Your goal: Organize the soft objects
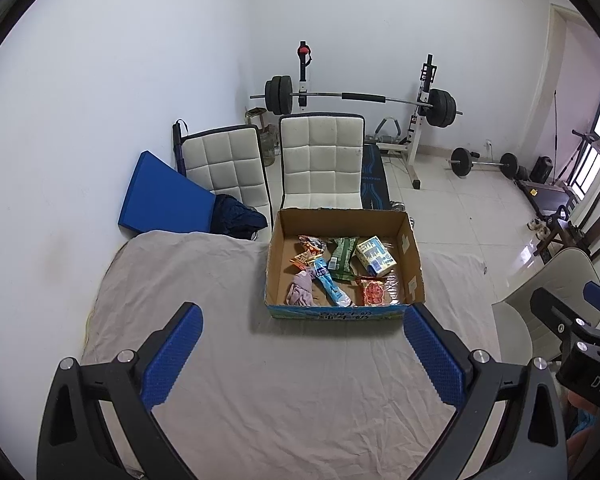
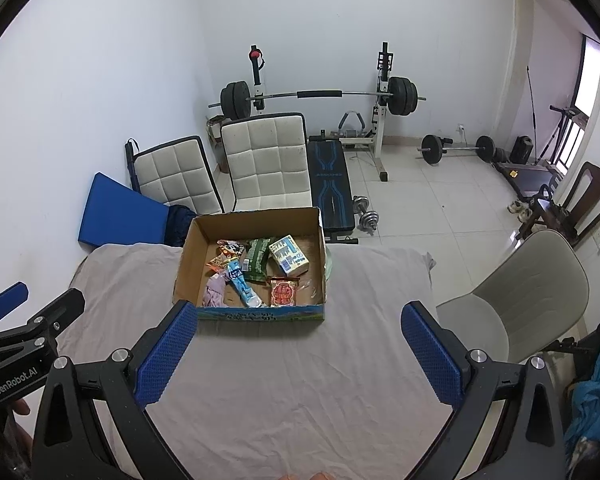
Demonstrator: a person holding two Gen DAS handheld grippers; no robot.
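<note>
Cardboard box (image 1: 342, 264) sat at the far middle of the cloth-covered table (image 1: 220, 360), holding soft, light, crinkly snack packets (image 1: 343, 258) and a limp pink cloth (image 1: 301, 290). Both the left gripper (image 1: 302, 354) and right gripper (image 2: 298, 354) hung spread wide and empty; the cloth looked best pinched at a bunched fold

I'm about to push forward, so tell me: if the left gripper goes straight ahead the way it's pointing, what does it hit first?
Probably the cardboard box. The left gripper is open above the cloth-covered table, and the box's near wall sits ahead between its fingers. Depth is hard to judge.

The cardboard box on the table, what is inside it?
The cardboard box holds snack packets, a small carton and a pinkish cloth. Anything beneath them is hidden.
</note>
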